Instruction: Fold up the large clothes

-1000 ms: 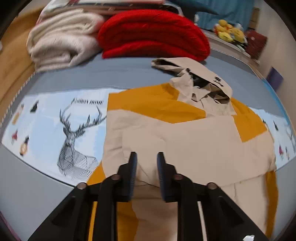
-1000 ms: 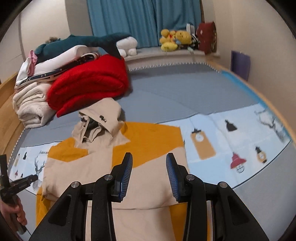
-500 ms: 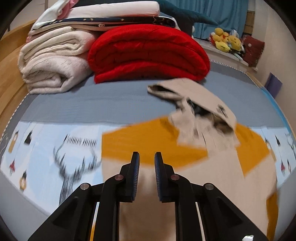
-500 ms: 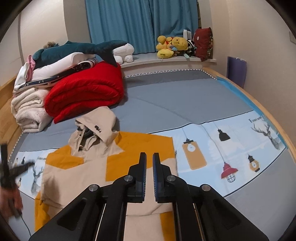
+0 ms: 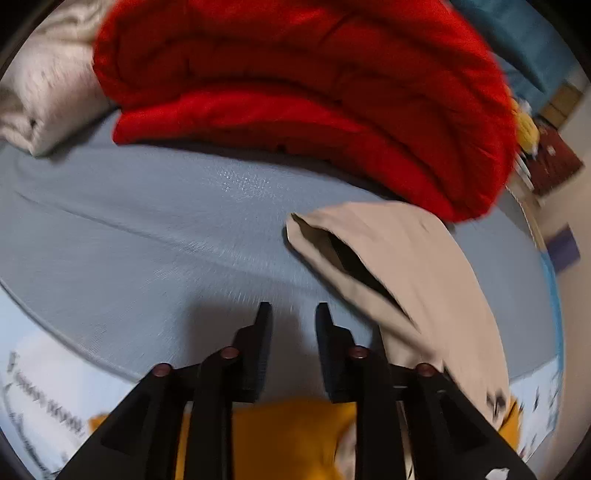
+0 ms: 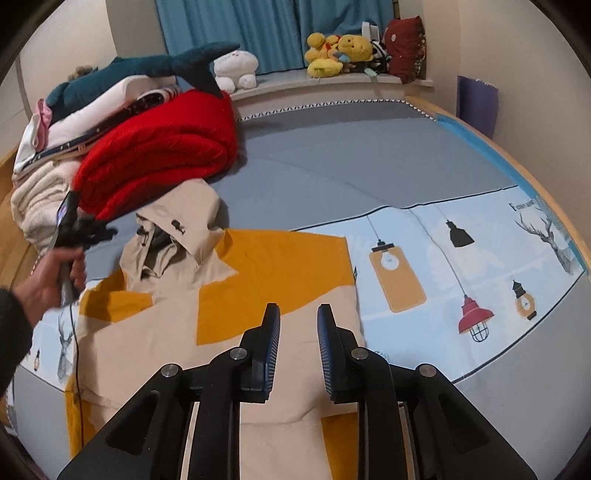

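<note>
Just right: hood (image 5: 402, 258) (hand-held gripper (image 5: 291, 314) apart)

A folded red blanket (image 6: 159, 155) lay far ahead-left of the right gripper, cream blankets (image 6: 33, 199) beside it, a plush shark (image 6: 147, 70) on top, yellow toys (image 6: 340, 51) beyond.

A home bedroom. A bed (image 6: 369, 155) covered by a grey sheet is filling the room; folded blankets, including a red blanket (image 6: 159, 147), are lying stacked at its far left corner. Stuffed toys (image 6: 340, 51) are sitting on a ledge along the bed's far edge, and blue curtains (image 6: 258, 33) are hanging behind them.
</note>
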Motion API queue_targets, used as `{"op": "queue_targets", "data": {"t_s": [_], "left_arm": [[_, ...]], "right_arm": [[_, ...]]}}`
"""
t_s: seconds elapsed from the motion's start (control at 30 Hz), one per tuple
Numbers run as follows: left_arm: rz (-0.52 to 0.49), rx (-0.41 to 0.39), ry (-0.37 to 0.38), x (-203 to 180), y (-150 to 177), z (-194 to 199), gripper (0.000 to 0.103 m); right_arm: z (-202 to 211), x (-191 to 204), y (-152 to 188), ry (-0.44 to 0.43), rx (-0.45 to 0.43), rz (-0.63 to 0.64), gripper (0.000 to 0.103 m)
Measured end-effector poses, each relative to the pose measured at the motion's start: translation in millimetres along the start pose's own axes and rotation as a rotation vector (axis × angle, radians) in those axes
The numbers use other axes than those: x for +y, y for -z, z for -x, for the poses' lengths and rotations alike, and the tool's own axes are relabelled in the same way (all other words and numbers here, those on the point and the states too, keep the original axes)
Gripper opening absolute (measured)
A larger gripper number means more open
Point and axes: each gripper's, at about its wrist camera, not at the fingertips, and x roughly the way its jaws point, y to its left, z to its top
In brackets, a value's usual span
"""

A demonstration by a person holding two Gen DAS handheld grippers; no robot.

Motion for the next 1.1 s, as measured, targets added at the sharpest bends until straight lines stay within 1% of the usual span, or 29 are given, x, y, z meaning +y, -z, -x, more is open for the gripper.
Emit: {"op": "queue_targets", "data": {"t_s": [0.17, 0.23, 0.33, 0.4, 0.43, 0.47, 0.5, 0.53, 0.57, 0.6, 0.7, 0.73, 0.77, 0.8, 0.83, 0.87, 0.9, 0.93, 0.97, 1.0, 1.07, 1.1], "left_arm": [[0.100, 0.026, 0.044, 11.0, -22.4, -40.0, 0.030], [0.129, 0.041, 0.053, 13.2, -27.0, -51.7, 0.030], [0.172, 0.028, 0.065, 14.0, -33.1, -64.4, 0.030], [0.171, 0.042, 0.065, 9.8, -33.9, -74.8, 0.029], [0.159, 0.051, 0.051, 5.0, -33.9, -78.8, 0.020], [0.142, 0.060, 0.056, 0.6, -33.9, -80.3, 0.006], [0.119, 0.073, 0.066, -6.1, -34.7, -81.5, 0.001], [0.075, 0.075, 0.064, -14.8, -35.9, -76.4, 0.000], [0.003, 0.037, 0.054, -27.8, -38.4, -60.4, 0.000], [-0.028, 0.008, 0.061, -34.1, -40.7, -46.0, 0.000], [-0.119, -0.042, 0.080, -57.6, -38.9, 1.9, 0.000], [-0.176, -0.076, 0.089, -70.4, -34.1, 25.5, 0.000], [-0.258, -0.113, 0.098, -87.7, -25.0, 55.1, 0.000], [-0.305, -0.139, 0.113, -100.0, -16.2, 76.3, 0.000], [-0.383, -0.177, 0.144, -117.7, 2.4, 113.0, 0.000], [-0.453, -0.202, 0.162, -130.9, 21.0, 140.2, 0.000], [-0.494, -0.218, 0.175, -136.4, 33.6, 157.9, 0.000], [-0.576, -0.253, 0.197, -147.7, 66.4, 193.2, 0.000], [-0.629, -0.274, 0.207, -152.4, 92.9, 216.0, 0.000], [-0.657, -0.284, 0.214, -161.8, 110.9, 223.9, 0.000], [-0.741, -0.296, 0.207, -159.9, 179.8, 258.1, 0.000], [-0.754, -0.290, 0.202, -153.0, 200.3, 267.1, 0.000]], "right_arm": [[-13.7, 0.3, 7.5, -0.005, 0.038, -0.004, 0.022], [-15.8, -0.1, 10.8, -0.006, 0.054, -0.002, 0.022], [-17.0, -4.1, 11.6, -0.010, 0.063, -0.023, 0.022], [-18.6, -8.1, 10.6, -0.008, 0.065, -0.050, 0.022], [-18.9, -9.8, 10.4, -0.005, 0.065, -0.061, 0.022], [-20.0, -12.4, 10.7, 0.005, 0.064, -0.070, 0.022], [-20.6, -14.5, 10.2, 0.015, 0.065, -0.075, 0.022], [-20.7, -17.2, 10.5, 0.023, 0.064, -0.085, 0.022], [-20.8, -19.6, 10.3, 0.026, 0.064, -0.092, 0.022], [-21.4, -22.5, 9.7, 0.030, 0.068, -0.100, 0.022], [-19.1, -29.7, 5.0, 0.034, 0.060, -0.130, 0.022], [-17.7, -30.6, 2.2, 0.034, 0.052, -0.139, 0.022], [-16.3, -31.1, -0.5, 0.031, 0.046, -0.144, 0.022], [-14.2, -31.1, -2.9, 0.026, 0.038, -0.148, 0.022], [-10.8, -30.3, -5.2, 0.021, 0.026, -0.147, 0.022], [-7.4, -29.2, -7.1, 0.015, 0.016, -0.142, 0.022], [-4.2, -28.2, -8.2, 0.012, 0.009, -0.141, 0.022], [1.0, -28.2, -9.7, 0.004, -0.004, -0.146, 0.022], [5.1, -28.5, -10.9, -0.007, -0.013, -0.155, 0.022], [10.0, -29.1, -12.3, -0.026, -0.024, -0.165, 0.022], [20.5, -28.5, -15.0, -0.065, -0.045, -0.177, 0.022], [26.4, -27.5, -16.3, -0.086, -0.060, -0.179, 0.022]]}}
